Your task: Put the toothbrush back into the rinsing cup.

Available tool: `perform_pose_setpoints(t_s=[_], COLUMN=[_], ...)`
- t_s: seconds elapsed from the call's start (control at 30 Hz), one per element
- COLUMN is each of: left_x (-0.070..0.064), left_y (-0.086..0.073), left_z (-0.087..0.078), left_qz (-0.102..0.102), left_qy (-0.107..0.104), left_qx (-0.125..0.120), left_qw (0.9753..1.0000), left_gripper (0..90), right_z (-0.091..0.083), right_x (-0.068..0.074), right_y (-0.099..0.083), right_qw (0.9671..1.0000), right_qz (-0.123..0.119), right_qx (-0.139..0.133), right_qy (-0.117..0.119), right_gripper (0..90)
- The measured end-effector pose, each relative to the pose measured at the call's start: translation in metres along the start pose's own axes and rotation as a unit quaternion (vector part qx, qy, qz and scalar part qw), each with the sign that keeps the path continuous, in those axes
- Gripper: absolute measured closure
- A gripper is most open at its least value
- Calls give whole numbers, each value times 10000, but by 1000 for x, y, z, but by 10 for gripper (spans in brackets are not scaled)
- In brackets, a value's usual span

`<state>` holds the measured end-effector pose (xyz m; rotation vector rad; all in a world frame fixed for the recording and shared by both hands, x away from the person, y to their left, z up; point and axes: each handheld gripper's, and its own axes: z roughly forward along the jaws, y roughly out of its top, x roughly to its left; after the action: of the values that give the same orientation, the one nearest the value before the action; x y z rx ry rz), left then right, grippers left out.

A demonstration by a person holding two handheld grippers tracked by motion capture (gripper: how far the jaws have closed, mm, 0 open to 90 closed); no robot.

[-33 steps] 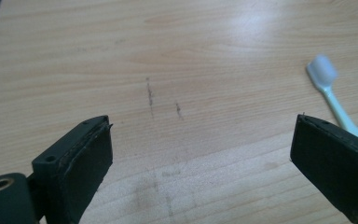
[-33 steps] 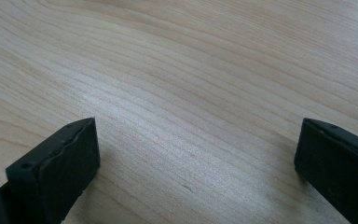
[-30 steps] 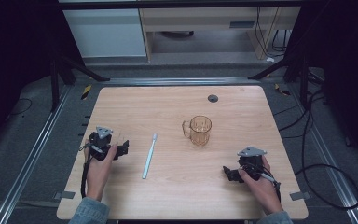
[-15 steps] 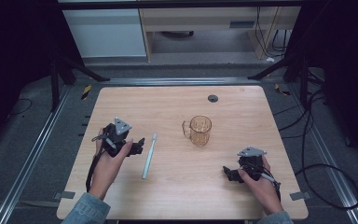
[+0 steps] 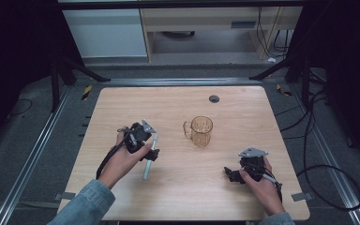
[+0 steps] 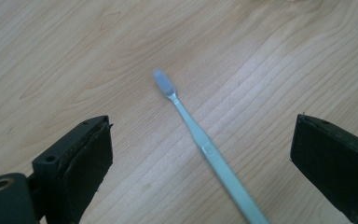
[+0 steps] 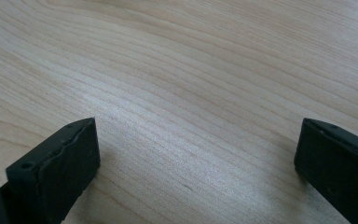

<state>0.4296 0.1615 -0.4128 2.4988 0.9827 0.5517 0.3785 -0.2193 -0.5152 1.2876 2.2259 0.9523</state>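
A pale blue toothbrush (image 5: 149,161) lies flat on the wooden table (image 5: 243,108), left of centre. My left gripper (image 5: 151,151) hovers right over it, open. In the left gripper view the toothbrush (image 6: 200,142) runs between the wide-apart jaws, its head pointing away, untouched. An amber see-through mug (image 5: 200,131) stands upright near the table's middle, handle to the left. My right gripper (image 5: 229,174) rests low near the front right, open, with bare wood between its jaws (image 7: 196,154).
A small dark round disc (image 5: 214,99) sits in the table near the far edge. Metal rails run along both sides of the table, with cables on the floor at the right. A white cabinet stands beyond the far edge.
My left gripper has travelled right and a little forward, from the table's left side to a spot over the toothbrush. The right gripper, mug and toothbrush have stayed put.
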Motion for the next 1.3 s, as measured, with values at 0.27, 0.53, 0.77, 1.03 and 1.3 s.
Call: perform_pose_setpoints(t_s=[0.27,0.53,0.77,1.03,1.3], left_x=[3,7,14,18,31], left_y=[4,6,10,11,7], left_z=[3,2,3,17,42], left_qz=[162,152,-18,-219,-632], left_qy=[-169,-228,-268,-471,-729], left_qx=[408,514,647,884,1198], left_qw=[9989,9983,9975,9947,9881], left_gripper=[67,50,107,242,446], right_z=[0,0,0,0,0], right_x=[0,0,0,0,0], right_y=[0,0,0,0,0], right_qw=[10000,10000,10000,10000,10000], right_qz=[5,-7,6,-18,-4], right_qx=[3,-1,2,-3,0], right_qy=[0,-4,3,-8,-1], right_gripper=[4,4,4,4,4])
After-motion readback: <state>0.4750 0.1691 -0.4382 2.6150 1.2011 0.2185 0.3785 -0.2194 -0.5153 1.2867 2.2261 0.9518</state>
